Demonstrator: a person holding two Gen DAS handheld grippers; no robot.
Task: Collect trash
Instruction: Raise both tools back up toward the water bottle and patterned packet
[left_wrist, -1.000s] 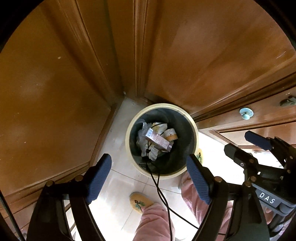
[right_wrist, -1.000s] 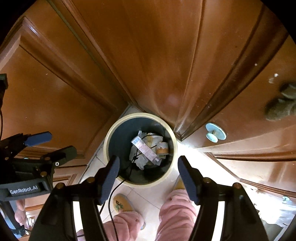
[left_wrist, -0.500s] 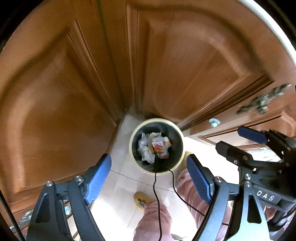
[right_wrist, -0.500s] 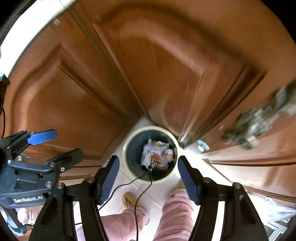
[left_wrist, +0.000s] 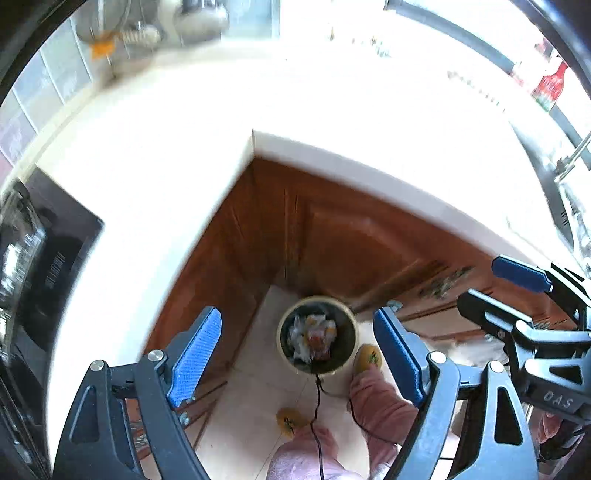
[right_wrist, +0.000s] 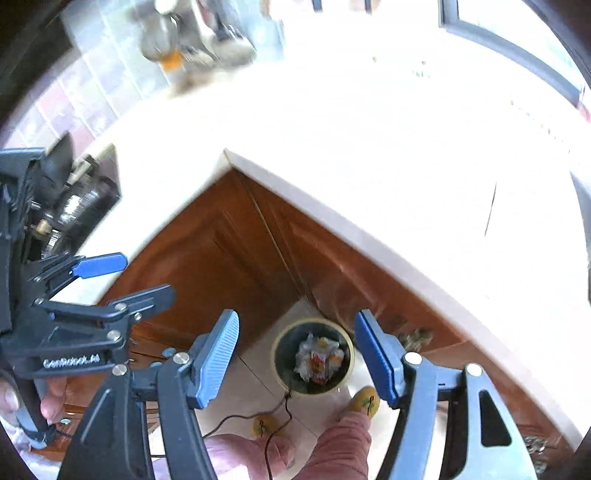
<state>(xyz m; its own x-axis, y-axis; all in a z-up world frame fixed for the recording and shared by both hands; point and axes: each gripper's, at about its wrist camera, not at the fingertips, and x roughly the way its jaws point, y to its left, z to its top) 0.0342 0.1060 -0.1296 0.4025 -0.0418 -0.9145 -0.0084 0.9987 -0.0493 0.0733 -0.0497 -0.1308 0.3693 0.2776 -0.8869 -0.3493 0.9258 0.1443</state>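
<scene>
A round bin with a cream rim (left_wrist: 280, 338) stands on the tiled floor in the corner of the wooden cabinets, far below both grippers. Crumpled wrappers and packets (left_wrist: 313, 334) lie inside it. My left gripper (left_wrist: 295, 354) hangs high above the bin, its jaws opening with nothing between them. The right wrist view shows the same bin (right_wrist: 274, 356) and its trash (right_wrist: 319, 360) framed by my right gripper (right_wrist: 295, 360), open and empty. Each gripper appears in the other's view: the right gripper (left_wrist: 495, 291) at the right edge, the left gripper (right_wrist: 125, 280) at the left edge.
An L-shaped white countertop (left_wrist: 332, 110) wraps the corner, washed out by light. A black hob (left_wrist: 48, 258) sits at its left and a red bottle (left_wrist: 550, 88) at the far right. A person's pink trouser legs and yellow slippers (left_wrist: 367, 358) stand by the bin. A black cable (left_wrist: 317, 398) dangles toward it.
Both grippers have risen well above the bin, which looks much smaller. The countertop, hob and window have come into view. The left jaws stand slightly wider.
</scene>
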